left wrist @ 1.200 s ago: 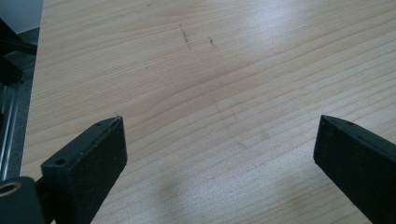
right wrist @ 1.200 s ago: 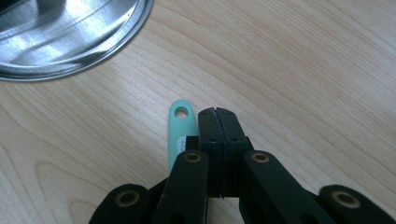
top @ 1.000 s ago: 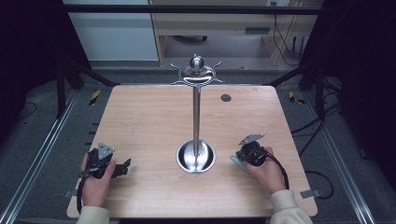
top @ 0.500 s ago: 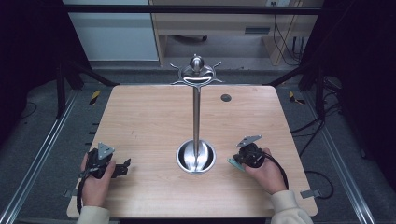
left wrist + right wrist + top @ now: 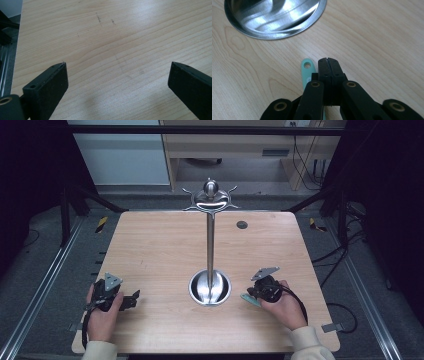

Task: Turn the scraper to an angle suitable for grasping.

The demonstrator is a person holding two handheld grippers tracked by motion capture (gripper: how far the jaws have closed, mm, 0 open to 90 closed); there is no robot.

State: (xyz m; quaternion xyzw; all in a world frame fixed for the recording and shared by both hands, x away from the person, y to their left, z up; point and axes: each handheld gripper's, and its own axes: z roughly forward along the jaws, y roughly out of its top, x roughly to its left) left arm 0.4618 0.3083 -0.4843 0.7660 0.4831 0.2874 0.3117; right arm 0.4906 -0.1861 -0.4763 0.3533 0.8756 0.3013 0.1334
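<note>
A light wooden table [image 5: 165, 250] stood inside a dark metal frame, with grey floor, cables and a desk visible beyond its far edge. Near the middle of the table, a polished metal stand [image 5: 210, 245] rose upright from a round dished base [image 5: 210, 287] to a hooked crown [image 5: 210, 200] at its top. A small dark disc [image 5: 242, 224] lay flat on the far right part of the surface, well apart from everything else. The left gripper [image 5: 131, 300] rested at the near left of the table in the person's left hand [image 5: 102, 312], pointing toward the right; in the left gripper view its jaws stood wide apart with only bare wood grain between them, so it held nothing. The right gripper [image 5: 250, 293] sat at the near right in the right hand [image 5: 285, 307], just right of the base, pointing left toward it. In the right gripper view its jaws were fully closed against each other, with nothing clamped between the pads. A mint-green tool handle [image 5: 308, 71] with a hanging hole at its end lay on the table beneath and just beside the closed jaws, its tip pointing toward the base rim [image 5: 287, 35]; whether it touched the jaws could not be determined. In the high view the same handle [image 5: 249, 299] protruded at the near side of the right gripper.
</note>
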